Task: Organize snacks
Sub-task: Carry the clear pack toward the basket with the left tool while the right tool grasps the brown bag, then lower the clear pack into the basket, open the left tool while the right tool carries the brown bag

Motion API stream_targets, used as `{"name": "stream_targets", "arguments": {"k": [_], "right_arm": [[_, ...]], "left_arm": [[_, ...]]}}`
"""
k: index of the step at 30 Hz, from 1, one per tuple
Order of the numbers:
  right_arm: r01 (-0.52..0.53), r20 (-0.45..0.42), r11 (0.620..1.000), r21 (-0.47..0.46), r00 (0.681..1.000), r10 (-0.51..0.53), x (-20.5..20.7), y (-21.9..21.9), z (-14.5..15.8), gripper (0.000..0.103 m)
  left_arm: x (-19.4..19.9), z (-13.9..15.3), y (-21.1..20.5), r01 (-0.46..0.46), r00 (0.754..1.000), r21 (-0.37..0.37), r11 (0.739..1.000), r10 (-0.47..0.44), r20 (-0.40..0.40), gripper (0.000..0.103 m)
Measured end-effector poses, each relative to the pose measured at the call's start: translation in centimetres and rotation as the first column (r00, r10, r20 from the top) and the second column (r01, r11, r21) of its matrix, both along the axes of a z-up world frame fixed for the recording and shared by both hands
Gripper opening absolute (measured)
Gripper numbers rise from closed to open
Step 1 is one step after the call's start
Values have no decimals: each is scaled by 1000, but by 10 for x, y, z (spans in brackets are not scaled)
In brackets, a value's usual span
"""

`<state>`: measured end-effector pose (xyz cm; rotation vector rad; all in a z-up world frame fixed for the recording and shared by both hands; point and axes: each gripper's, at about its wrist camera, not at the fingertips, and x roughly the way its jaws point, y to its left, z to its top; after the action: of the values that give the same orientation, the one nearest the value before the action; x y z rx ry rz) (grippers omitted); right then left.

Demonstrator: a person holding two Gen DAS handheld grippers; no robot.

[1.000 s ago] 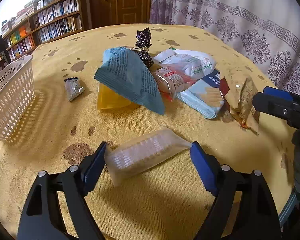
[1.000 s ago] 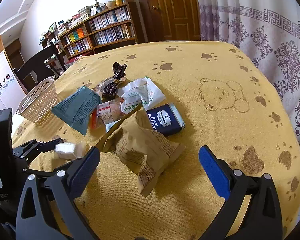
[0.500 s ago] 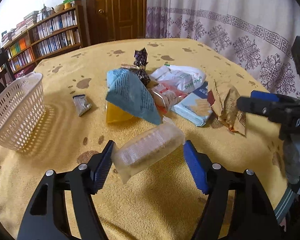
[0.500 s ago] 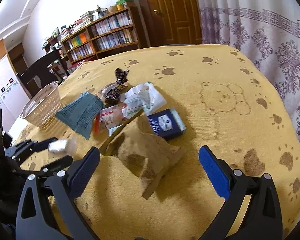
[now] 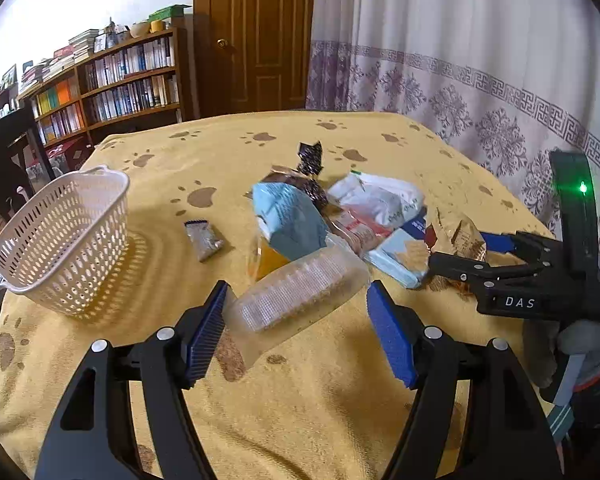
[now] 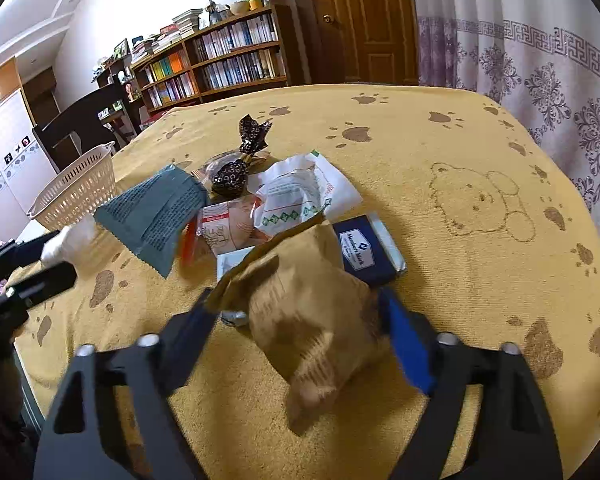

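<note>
My left gripper (image 5: 296,320) is shut on a clear cracker packet (image 5: 300,296) and holds it tilted just above the yellow cloth. The white basket (image 5: 68,248) stands to its left, apart from it. My right gripper (image 6: 300,320) has its fingers pressed against both sides of a brown snack bag (image 6: 316,320), which is blurred. In the left wrist view that gripper (image 5: 456,248) clasps the brown bag (image 5: 464,236) at the right of the pile. The pile holds a blue-grey bag (image 6: 160,212), a white packet (image 6: 300,192) and a dark blue box (image 6: 360,252).
A small silver packet (image 5: 204,240) lies alone between the basket and the pile. A dark patterned candy bag (image 6: 232,172) sits at the pile's far side. The table's right edge meets a curtain (image 5: 480,92). A bookshelf (image 6: 220,60) and a chair (image 6: 80,124) stand behind.
My left gripper has lifted the cracker packet off the cloth and drawn back. My right gripper's fingers have come together from wide open onto the brown bag.
</note>
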<state>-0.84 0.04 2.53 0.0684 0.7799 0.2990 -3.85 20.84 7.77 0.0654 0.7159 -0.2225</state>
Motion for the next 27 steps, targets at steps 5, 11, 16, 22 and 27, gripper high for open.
{"name": "stream_targets", "arguments": {"k": [5,11,16,22,27], "right_arm": [[5,0,1000,28,1000,-5,-4,-5,3,60],[19,21,999,39,1000,-20,-13,-5,13,55],[22,51,998,58,998,-25,-21,-6,25,55],[15,72,997,81,997,-21,-28,-6,36,55],[-1,75,996,87,997,-5,-31,-1,38,55]], "left_arm": [[-1,5,9,-22,1000,-11,1000,22,12,71],[-3,17,19,-49,998,-24,999,50,42,71],[-5,28,34,-83,994,-39,996,85,67,71],[-4,44,67,-158,981,-64,985,164,106,71],[1,59,101,-239,958,-84,967,249,140,71]]}}
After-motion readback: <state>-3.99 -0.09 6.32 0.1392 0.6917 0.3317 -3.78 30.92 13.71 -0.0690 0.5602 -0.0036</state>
